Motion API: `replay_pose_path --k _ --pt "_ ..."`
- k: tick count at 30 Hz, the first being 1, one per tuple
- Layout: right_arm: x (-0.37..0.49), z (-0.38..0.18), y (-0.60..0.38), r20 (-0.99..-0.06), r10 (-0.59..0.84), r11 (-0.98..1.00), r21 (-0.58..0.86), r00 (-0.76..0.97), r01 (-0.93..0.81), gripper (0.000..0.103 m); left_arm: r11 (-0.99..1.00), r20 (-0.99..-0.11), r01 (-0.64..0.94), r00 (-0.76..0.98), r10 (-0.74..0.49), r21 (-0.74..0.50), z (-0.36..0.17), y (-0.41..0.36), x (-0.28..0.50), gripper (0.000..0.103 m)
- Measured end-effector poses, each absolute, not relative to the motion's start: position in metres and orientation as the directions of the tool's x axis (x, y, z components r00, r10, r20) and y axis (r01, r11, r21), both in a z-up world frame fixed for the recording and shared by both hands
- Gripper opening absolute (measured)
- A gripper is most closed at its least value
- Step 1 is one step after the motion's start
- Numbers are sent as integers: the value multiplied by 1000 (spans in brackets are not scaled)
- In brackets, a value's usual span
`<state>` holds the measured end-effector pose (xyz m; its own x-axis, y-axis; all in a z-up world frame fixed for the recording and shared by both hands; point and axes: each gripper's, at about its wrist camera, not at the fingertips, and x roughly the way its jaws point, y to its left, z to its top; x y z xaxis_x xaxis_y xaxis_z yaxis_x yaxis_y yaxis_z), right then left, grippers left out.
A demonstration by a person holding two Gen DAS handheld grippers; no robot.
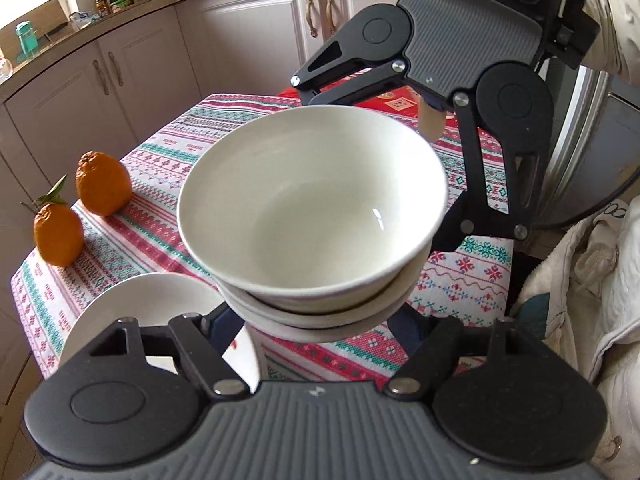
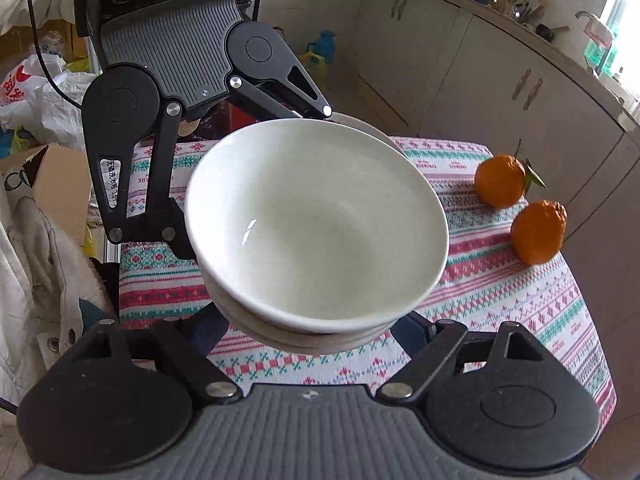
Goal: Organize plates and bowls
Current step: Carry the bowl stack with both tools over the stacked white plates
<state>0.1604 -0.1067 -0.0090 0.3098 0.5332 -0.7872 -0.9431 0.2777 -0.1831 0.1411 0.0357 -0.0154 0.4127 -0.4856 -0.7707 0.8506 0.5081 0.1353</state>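
Note:
A stack of white bowls (image 1: 316, 216) hangs above the patterned tablecloth (image 1: 156, 216), held between my two grippers from opposite sides. It also shows in the right wrist view (image 2: 316, 220). My left gripper (image 1: 316, 320) spans the stack's near side with its fingers spread around the lower bowls; the fingertips are hidden beneath. My right gripper (image 2: 316, 332) does the same from the other side. A white plate (image 1: 156, 312) lies on the table under my left gripper, and its rim shows behind the stack in the right wrist view (image 2: 368, 128).
Two oranges (image 1: 80, 204) sit at the table's edge, also seen in the right wrist view (image 2: 520, 208). Kitchen cabinets (image 1: 160, 52) stand behind the table. Bags and a cardboard box (image 2: 52, 176) lie on the floor beside it. A white garment (image 1: 592, 280) hangs close by.

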Motion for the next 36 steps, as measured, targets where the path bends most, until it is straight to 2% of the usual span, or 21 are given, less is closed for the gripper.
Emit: replay_pose_path --k 15,36 --pt "219 -13 -11 -776 577 136 -215 253 -967 90 668 -772 719 531 -349 193 -17 112 177 77" --pt "264 -37 6 -790 588 167 -95 177 -981 90 698 -794 705 493 -354 127 -31 133 200 78"
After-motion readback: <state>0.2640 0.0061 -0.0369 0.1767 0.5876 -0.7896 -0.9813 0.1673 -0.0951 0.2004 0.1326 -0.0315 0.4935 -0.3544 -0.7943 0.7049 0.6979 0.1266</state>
